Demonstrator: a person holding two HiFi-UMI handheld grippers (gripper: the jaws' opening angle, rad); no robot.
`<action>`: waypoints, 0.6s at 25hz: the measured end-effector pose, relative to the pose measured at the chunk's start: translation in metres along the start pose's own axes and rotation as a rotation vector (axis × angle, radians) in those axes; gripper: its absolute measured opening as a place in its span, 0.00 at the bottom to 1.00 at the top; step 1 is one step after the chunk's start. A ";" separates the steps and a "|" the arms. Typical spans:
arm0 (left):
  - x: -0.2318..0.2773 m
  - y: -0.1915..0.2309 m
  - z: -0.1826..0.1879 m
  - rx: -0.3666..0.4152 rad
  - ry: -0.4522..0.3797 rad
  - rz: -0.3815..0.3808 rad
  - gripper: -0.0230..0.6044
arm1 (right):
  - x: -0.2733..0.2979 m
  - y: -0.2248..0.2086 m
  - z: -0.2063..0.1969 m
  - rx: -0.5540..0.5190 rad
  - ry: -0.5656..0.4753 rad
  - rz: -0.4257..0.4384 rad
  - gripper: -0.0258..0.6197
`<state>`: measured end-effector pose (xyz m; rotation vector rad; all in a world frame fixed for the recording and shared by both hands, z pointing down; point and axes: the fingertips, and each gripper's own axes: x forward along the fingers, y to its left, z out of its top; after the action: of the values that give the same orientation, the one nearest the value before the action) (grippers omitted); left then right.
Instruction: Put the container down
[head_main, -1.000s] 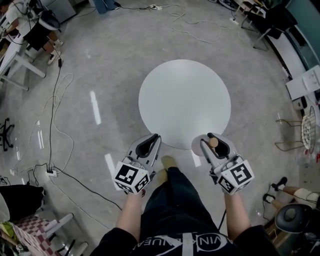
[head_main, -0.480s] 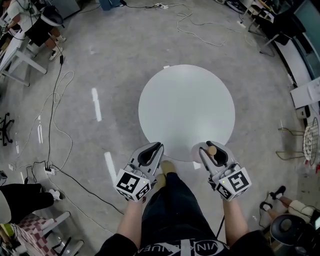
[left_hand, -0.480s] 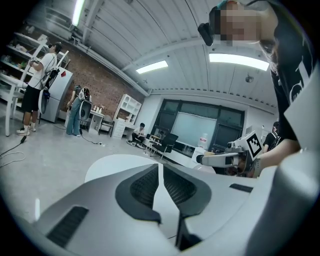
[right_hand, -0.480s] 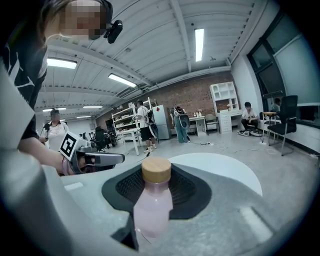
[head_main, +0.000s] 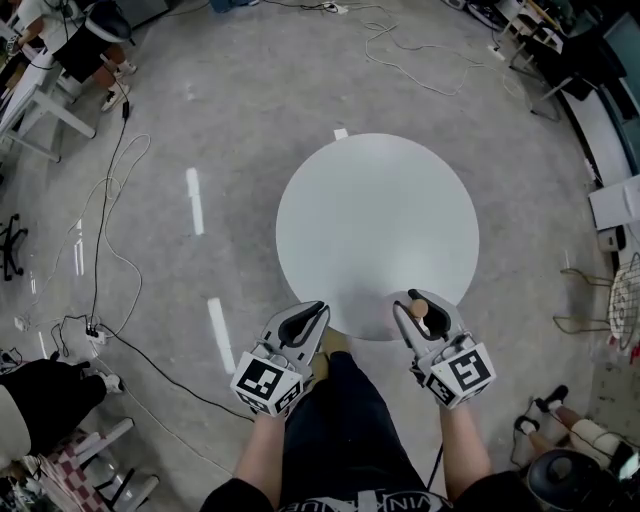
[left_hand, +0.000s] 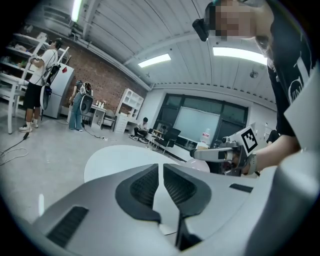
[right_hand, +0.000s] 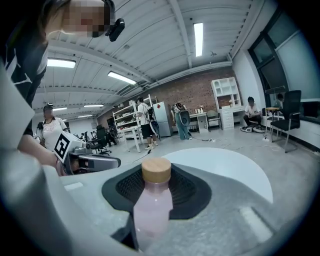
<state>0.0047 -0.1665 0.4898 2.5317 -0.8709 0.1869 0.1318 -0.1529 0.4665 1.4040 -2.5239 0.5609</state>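
Observation:
The container is a pale pink bottle (right_hand: 152, 207) with a round wooden cap (head_main: 419, 308), upright between the jaws of my right gripper (head_main: 414, 305), which is shut on it. In the head view this gripper hovers over the near right rim of the round white table (head_main: 375, 225). My left gripper (head_main: 310, 316) is at the table's near left rim, jaws nearly together with nothing between them; its ribbed pads (left_hand: 147, 184) show a thin gap. From the left gripper view the right gripper (left_hand: 220, 154) is seen to the right.
Cables (head_main: 105, 230) trail over the grey floor on the left. A power strip (head_main: 90, 333) lies near my left side. Desks and chairs (head_main: 545, 45) stand at the far right, and people (right_hand: 145, 122) stand by shelves in the distance.
Both grippers have shifted a little forward, so they now sit over the table's near rim. The bottle stays gripped in the right gripper.

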 end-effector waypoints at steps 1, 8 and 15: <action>0.001 0.000 -0.002 -0.006 0.003 0.000 0.09 | 0.002 -0.001 -0.001 -0.001 0.004 0.005 0.24; 0.004 0.002 -0.017 -0.022 0.025 0.012 0.09 | 0.018 -0.002 -0.012 -0.012 0.030 0.039 0.24; 0.003 0.012 -0.024 -0.046 0.030 0.039 0.09 | 0.035 -0.010 -0.020 -0.013 0.048 0.051 0.24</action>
<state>0.0008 -0.1655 0.5162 2.4646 -0.9027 0.2137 0.1217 -0.1765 0.4995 1.3088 -2.5270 0.5793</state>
